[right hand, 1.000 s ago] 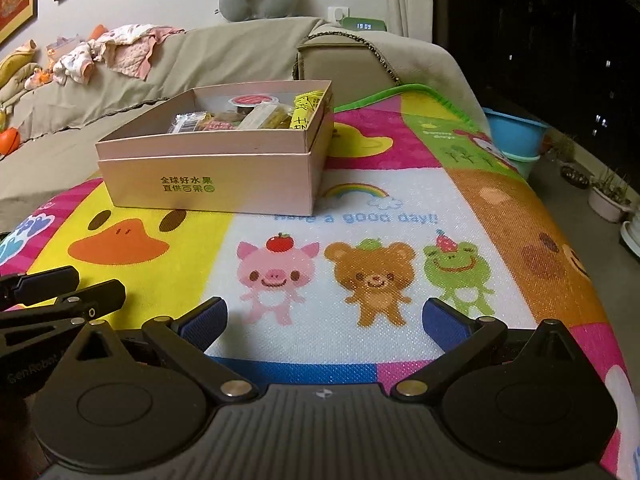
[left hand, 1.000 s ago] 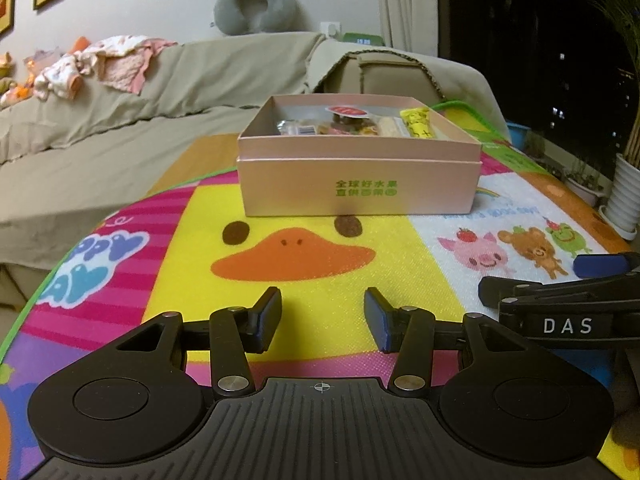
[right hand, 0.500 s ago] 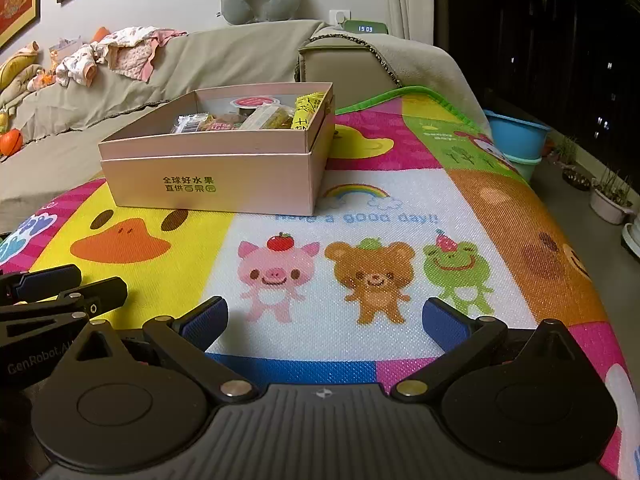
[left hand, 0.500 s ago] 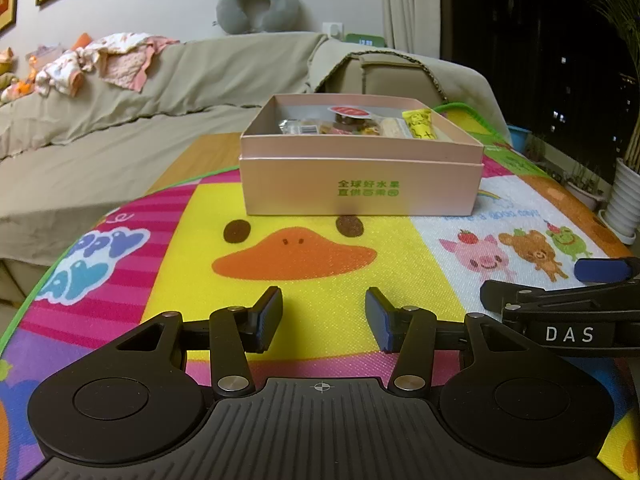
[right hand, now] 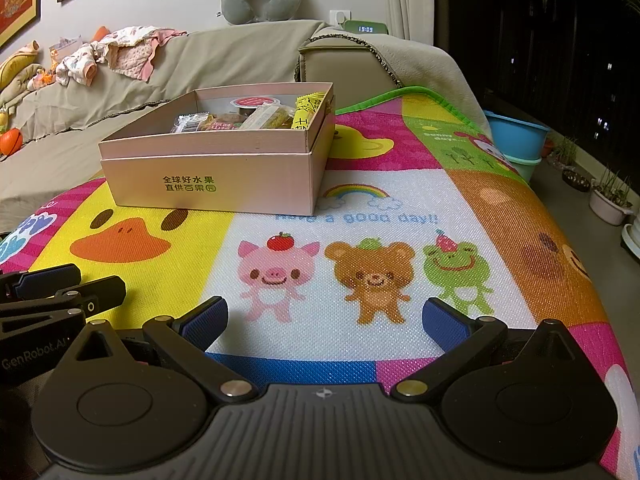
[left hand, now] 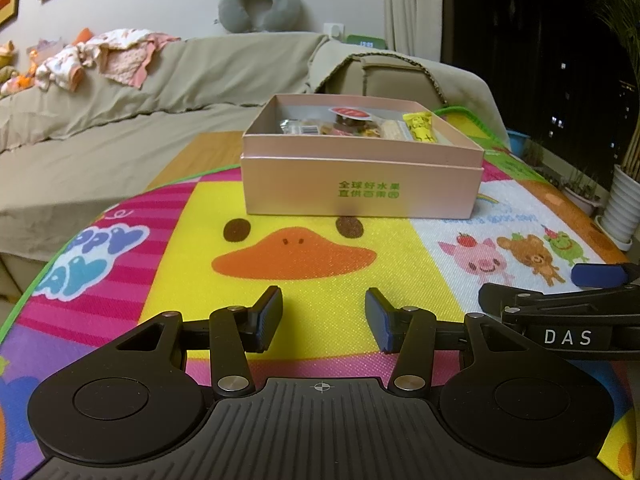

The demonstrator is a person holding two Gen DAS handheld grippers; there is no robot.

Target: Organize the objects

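We see the pink box [left hand: 362, 184] of snack packets [right hand: 240, 118] standing on the play mat [left hand: 320, 280], straight ahead of our left claw [left hand: 323, 315] and ahead-left of our right claw [right hand: 325, 322]; both claws gape with nothing between the fingers; the box's long side faces us, and we judge the left claw better aligned with it.

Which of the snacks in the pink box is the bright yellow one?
The yellow packet with black print, standing against the right-hand wall of the pink box. The snacks beside it are a red-lidded cup and clear or pale wrappers.
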